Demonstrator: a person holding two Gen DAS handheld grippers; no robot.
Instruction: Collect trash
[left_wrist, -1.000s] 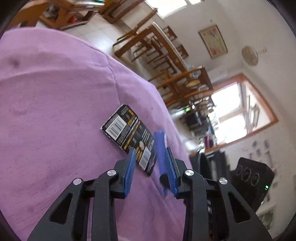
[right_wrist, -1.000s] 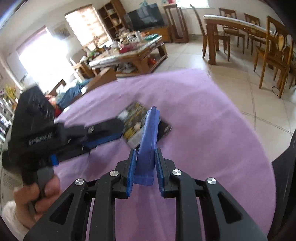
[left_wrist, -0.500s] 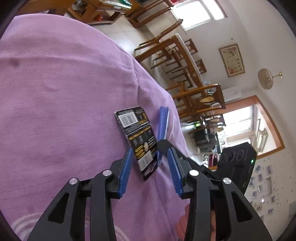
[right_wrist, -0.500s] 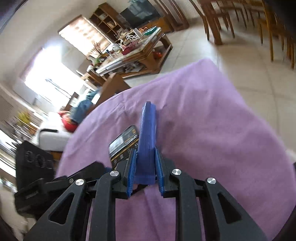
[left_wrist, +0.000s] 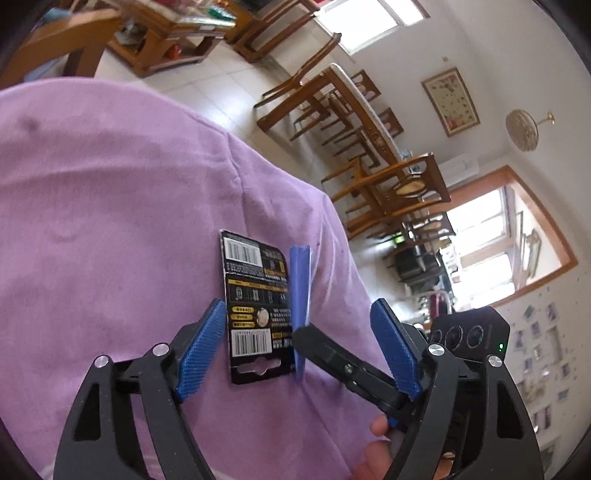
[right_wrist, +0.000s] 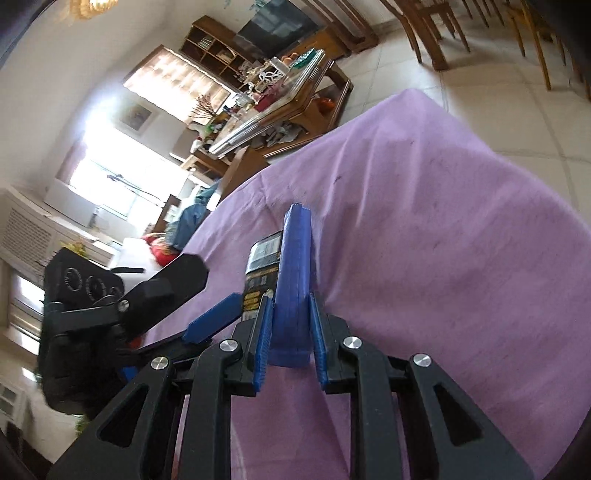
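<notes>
The left tongs (left_wrist: 295, 354), just opened wide, straddle the black card (left_wrist: 255, 306); the right tongs (right_wrist: 286, 332) clamp a blue scraper (right_wrist: 293, 280). Next: close on the card.

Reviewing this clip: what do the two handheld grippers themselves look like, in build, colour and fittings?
Both match. The left gripper and right gripper have black plastic fingers with triangular cut-outs, silver round pivot screws, and blue cross-hatched pads on the inner faces. The right wrist view shows the left unit's boxy black body with three round dials, the left wrist view the same dials and a small green light on the right unit. No sleeve shows.
</notes>
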